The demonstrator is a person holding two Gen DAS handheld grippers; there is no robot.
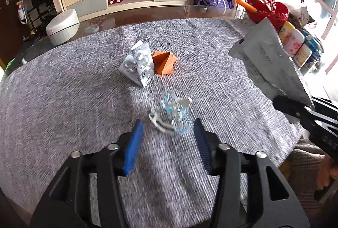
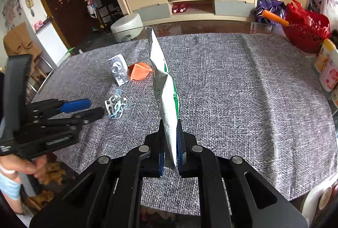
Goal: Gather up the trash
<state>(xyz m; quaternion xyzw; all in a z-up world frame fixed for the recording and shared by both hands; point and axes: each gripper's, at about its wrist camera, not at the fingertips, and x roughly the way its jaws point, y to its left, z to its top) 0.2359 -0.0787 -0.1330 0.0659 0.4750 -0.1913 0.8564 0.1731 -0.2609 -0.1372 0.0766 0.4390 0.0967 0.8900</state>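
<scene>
Approaching with jaws wide apart, the left gripper has the crumpled wrapper just ahead between its fingertips; the right gripper clamps a pouch.

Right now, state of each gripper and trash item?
left gripper: open, jaws either side of the plastic scrap
right gripper: shut on the pouch
white foil pouch: held upright, off the cloth
blue-white crumpled plastic scrap: lying on grey cloth
silver blister pack: bent, tented
orange folded paper: lying crumpled

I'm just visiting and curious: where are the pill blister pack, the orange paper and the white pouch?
pill blister pack (image 1: pixel 138 63), left wrist view, foil face.
orange paper (image 1: pixel 163 63), left wrist view, folded middle.
white pouch (image 2: pixel 166 101), right wrist view, creased body.
</scene>
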